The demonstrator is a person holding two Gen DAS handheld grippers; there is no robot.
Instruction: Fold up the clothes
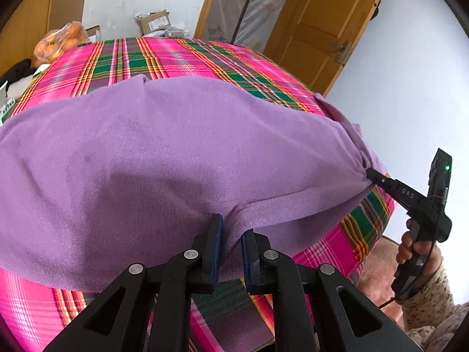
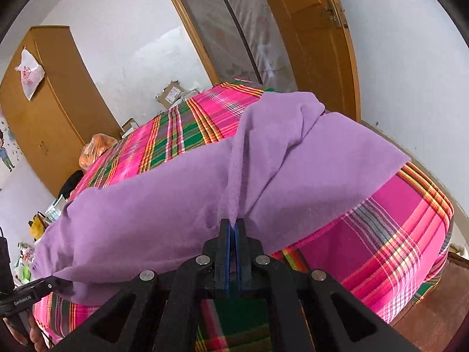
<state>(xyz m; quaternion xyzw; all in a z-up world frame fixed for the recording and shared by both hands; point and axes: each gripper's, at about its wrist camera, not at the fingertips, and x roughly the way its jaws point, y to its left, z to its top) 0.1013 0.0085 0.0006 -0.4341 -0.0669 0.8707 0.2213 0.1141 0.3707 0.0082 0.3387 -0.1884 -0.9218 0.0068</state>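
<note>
Left wrist view sits low at the near edge of the plaid-covered bed (image 1: 181, 55), close up, facing across it toward the wooden door (image 1: 328, 26). Right wrist view looks from the right end, angled left toward the wardrobe (image 2: 49, 102). Both share the purple cloth (image 1: 164, 146), bed, doorway

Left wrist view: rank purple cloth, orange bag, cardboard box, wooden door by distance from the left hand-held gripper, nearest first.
1. Purple cloth: its edge lies between the fingers of the left hand-held gripper.
2. Orange bag: far left, past the bed's edge.
3. Cardboard box: centre back, against the wall.
Wooden door: right back; too close to call against the box.
</note>
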